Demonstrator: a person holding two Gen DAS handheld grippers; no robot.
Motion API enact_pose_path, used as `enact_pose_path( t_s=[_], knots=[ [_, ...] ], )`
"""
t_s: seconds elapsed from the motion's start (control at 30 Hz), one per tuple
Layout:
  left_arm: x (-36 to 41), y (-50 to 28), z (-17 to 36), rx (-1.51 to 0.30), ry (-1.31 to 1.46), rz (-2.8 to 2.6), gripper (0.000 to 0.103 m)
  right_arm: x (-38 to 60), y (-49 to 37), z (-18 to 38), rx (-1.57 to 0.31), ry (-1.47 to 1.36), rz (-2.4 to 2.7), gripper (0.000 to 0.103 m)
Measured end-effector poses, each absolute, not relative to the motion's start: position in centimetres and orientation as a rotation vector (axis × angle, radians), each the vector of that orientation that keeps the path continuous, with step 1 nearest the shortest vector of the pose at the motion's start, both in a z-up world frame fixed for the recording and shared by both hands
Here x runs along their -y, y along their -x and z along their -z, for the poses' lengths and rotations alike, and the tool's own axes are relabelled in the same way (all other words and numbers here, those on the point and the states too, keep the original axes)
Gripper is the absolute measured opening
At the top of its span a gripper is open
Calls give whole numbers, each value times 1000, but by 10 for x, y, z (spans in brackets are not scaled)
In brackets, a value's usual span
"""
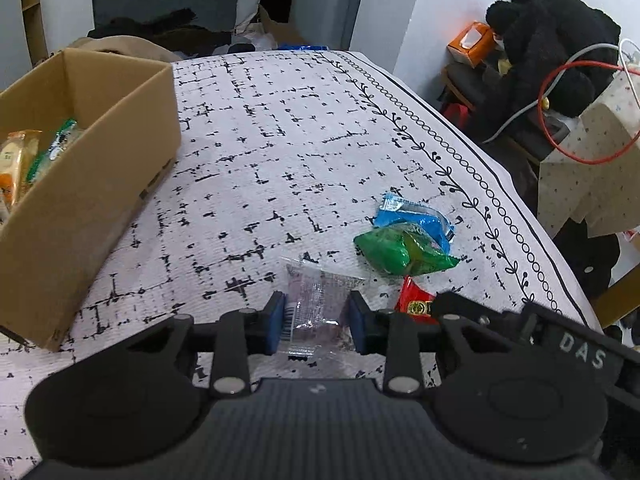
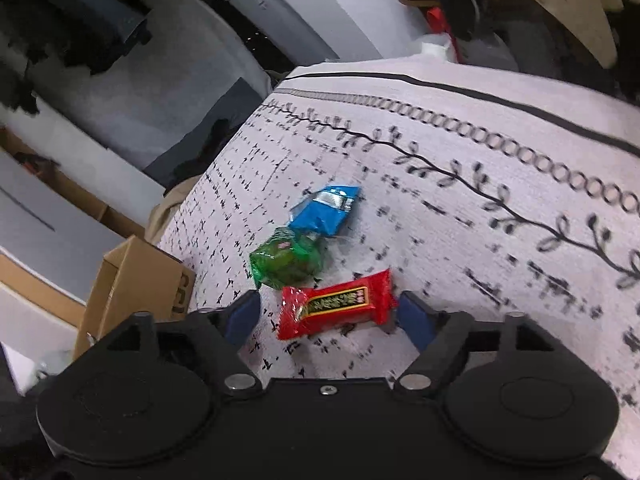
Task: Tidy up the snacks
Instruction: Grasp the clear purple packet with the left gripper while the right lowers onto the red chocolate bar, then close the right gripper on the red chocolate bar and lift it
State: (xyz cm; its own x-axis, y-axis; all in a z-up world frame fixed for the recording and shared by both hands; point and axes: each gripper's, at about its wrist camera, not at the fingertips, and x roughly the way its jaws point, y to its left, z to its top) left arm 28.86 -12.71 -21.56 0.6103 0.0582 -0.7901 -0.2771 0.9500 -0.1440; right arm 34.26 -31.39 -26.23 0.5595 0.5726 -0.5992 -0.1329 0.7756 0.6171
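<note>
On the tabletop (image 1: 288, 128), seen from the left wrist camera, a cardboard box (image 1: 92, 184) stands to the left side. It already has a few snack packs (image 1: 24, 164) inside, so it looks like the place where the snacks go. To the right of the box, well apart from it, lie the loose snacks. The left gripper (image 1: 316, 320) is low over a clear wrapper snack (image 1: 316, 304). Its jaws are spread, one on each side of the clear wrapper, with small gaps; I think it is lined up this way so it can pinch the pack next. Farther right from the box, a green snack (image 1: 396, 254) lies partly on top of a blue snack (image 1: 416, 216). A red snack (image 1: 414, 306) peeks out just beside the green one, partly hidden by the other gripper.

In the right wrist camera, the box (image 2: 136, 288) shows only a corner at the left. The right gripper (image 2: 326, 312) is over the red snack (image 2: 336, 304). Its jaws are spread wide with the red pack between them, not touching it. It seems ready to close on the pack. The green snack (image 2: 286, 262) sits between the box and the red one, and the blue snack (image 2: 324, 212) touches it behind.
</note>
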Motion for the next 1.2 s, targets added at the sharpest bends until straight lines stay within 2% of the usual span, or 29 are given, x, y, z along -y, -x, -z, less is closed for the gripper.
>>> enact_pose_path(
  t_s=[0.13,0.4,0.47,0.5,0.6,0.63,0.67,1.2],
  knots=[
    [119,-284,207,-884,277,-222,32,298,-340,259,-866,-460,-427,84],
    [98,-277,197,-876,298,-274,32,273,-334,256,-838,-272,-403,85],
    [95,-276,195,-874,309,-276,32,265,-334,256,-820,-211,-388,78],
    [94,-275,194,-874,313,-275,32,263,-333,256,-810,-181,-375,70],
    [94,-272,190,-878,316,-264,32,260,-333,254,-797,-149,-364,60],
    [93,-270,189,-877,316,-261,32,262,-333,252,-798,-154,-366,46],
    [93,-268,187,-877,315,-259,32,264,-333,250,-800,-163,-367,42],
    [72,-265,123,-835,284,-214,32,280,-314,204,-748,-235,-351,39]
  ],
)
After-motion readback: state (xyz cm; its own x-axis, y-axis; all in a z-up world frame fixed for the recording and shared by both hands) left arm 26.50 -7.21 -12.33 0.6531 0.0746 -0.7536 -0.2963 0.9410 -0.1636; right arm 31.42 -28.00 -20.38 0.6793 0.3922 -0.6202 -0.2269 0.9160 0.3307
